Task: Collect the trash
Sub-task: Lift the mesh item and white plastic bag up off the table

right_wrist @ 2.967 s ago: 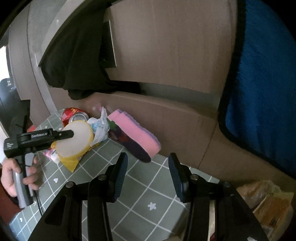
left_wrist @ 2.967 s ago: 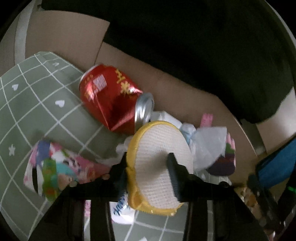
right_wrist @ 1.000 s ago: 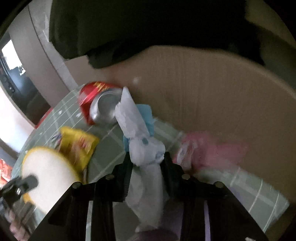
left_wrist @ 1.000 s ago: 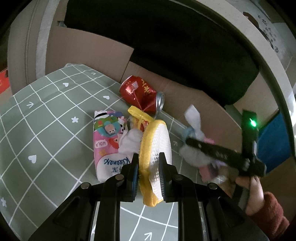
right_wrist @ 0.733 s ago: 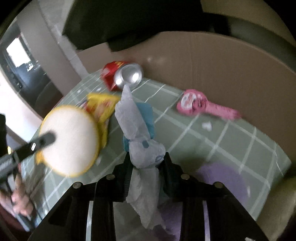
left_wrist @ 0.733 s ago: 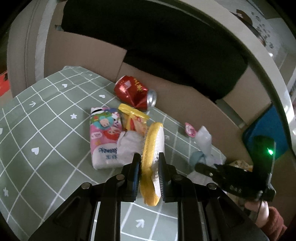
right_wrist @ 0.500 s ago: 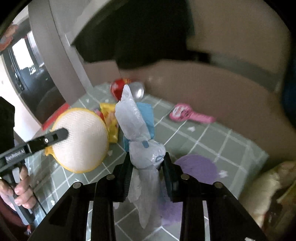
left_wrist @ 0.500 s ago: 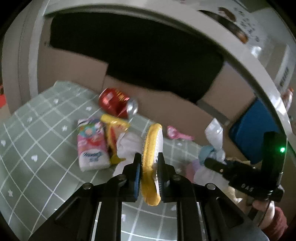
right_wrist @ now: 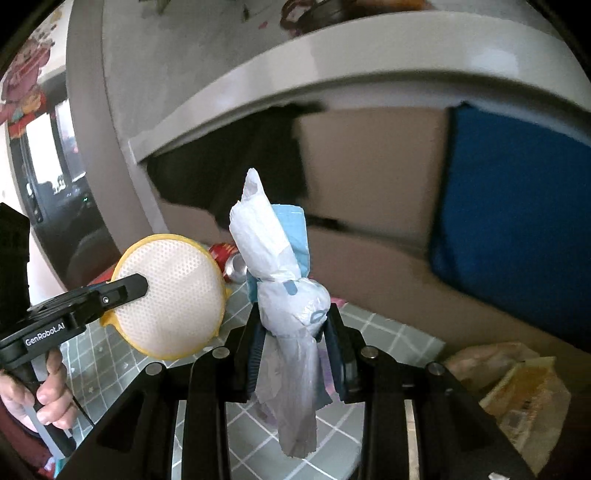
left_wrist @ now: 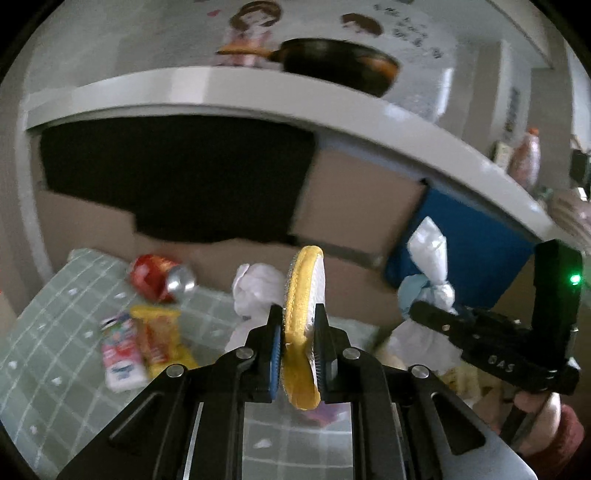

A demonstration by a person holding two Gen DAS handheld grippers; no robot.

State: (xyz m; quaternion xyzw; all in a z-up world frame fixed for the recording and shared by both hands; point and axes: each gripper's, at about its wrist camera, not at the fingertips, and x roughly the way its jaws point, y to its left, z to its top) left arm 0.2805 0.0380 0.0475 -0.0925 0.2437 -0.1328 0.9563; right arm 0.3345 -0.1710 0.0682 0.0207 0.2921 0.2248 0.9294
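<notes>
A lived-in home, by the look of a kitchen corner. A dark frying pan (left_wrist: 338, 66) sits on a pale grey desk (left_wrist: 221, 88) against a wall with cartoon girl stickers (left_wrist: 255, 27). Below the desk edge, brown cardboard (left_wrist: 354, 206) and a blue towel (right_wrist: 517, 206) cover the front. On the floor lies a green grid-patterned mat (left_wrist: 55, 332) with household litter: a crushed red drink can (left_wrist: 160, 282), a yellow snack packet (left_wrist: 159, 341) and a tissue pack (left_wrist: 120, 360)
</notes>
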